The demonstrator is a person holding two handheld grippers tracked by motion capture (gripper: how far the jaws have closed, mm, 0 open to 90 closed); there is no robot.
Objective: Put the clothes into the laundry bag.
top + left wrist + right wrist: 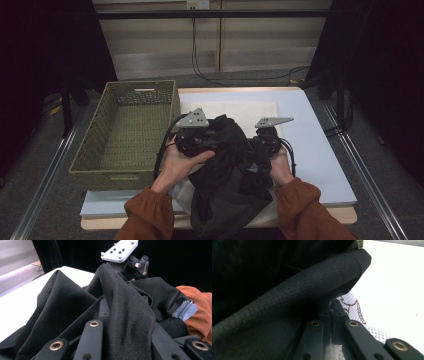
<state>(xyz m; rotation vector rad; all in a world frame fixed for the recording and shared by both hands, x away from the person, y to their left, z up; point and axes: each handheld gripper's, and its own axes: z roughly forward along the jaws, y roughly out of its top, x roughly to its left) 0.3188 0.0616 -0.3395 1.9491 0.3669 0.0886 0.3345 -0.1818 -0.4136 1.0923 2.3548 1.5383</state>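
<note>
- Right now a crumpled black woven-fabric garment [230,170] hangs bunched between the two hands, its lower part trailing over the near edge of the white-topped counter [320,150].
- Left claw [196,141]: closed on a fold of the black garment; in the left gripper view the cloth [125,315] drapes over and between its jaws, hiding the tips.
- Right claw [266,142]: jaws pressed together with the garment's thick rolled edge [312,295] pinched at them; a white mesh cloth [352,307] lies just beneath.
- Key relation: the olive-green woven rectangular basket [90,150] stands to the left of the garment, just beside the left claw, and well apart from the right one.
- The basket's long axis runs away from the person, while the garment is strung crosswise between the claws.
- Judgement: if the garment is bound for the basket, the left hand leads over the near-side rim, and the right must follow across so the dangling tail clears the basket wall.
</note>
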